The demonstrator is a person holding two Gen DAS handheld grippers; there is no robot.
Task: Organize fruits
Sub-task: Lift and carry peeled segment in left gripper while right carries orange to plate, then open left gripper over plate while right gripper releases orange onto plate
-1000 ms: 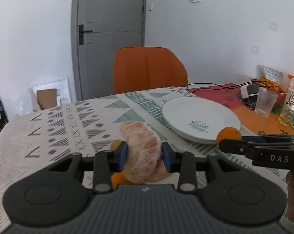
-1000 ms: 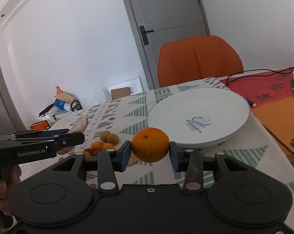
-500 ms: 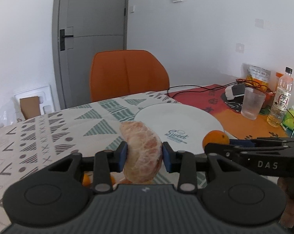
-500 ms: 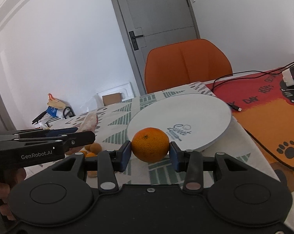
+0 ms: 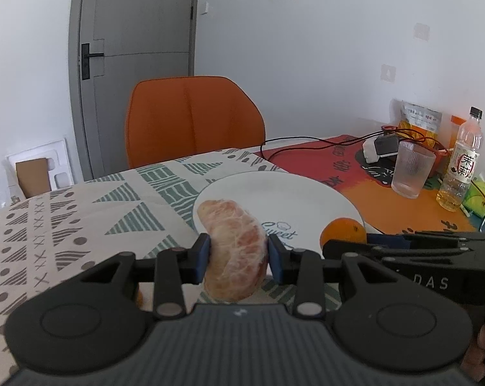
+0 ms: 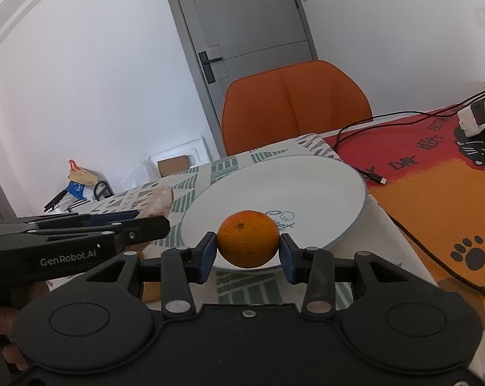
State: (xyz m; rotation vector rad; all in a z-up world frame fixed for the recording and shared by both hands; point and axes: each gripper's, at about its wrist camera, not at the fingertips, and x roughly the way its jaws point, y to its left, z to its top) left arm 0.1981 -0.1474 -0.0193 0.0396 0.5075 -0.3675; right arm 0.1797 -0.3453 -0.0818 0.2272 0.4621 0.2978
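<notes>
My left gripper (image 5: pixel 238 257) is shut on a peeled pinkish citrus piece (image 5: pixel 234 251), held in the air at the near left rim of the white plate (image 5: pixel 293 189). My right gripper (image 6: pixel 248 254) is shut on a whole orange (image 6: pixel 248 239) at the near rim of that white plate (image 6: pixel 306 186). In the left wrist view the orange (image 5: pixel 342 230) shows just beyond the right gripper's black fingers (image 5: pixel 348 246). In the right wrist view the peeled citrus piece (image 6: pixel 158 198) pokes out past the left gripper's fingers (image 6: pixel 146 223). The plate is bare apart from its blue print.
An orange chair (image 5: pixel 191 119) stands behind the patterned tablecloth (image 5: pixel 81 215). On the red and orange mat (image 5: pixel 387 199) are a ribbed glass (image 5: pixel 411 169), a drink bottle (image 5: pixel 462 164), a snack bag, a charger and black cables (image 6: pixel 412 234). A bit of orange fruit (image 5: pixel 139 297) peeks below my left gripper.
Both grippers have moved right and forward with their fruit, from beside the plate to its near rim. The small loose fruits on the cloth have dropped out of view.
</notes>
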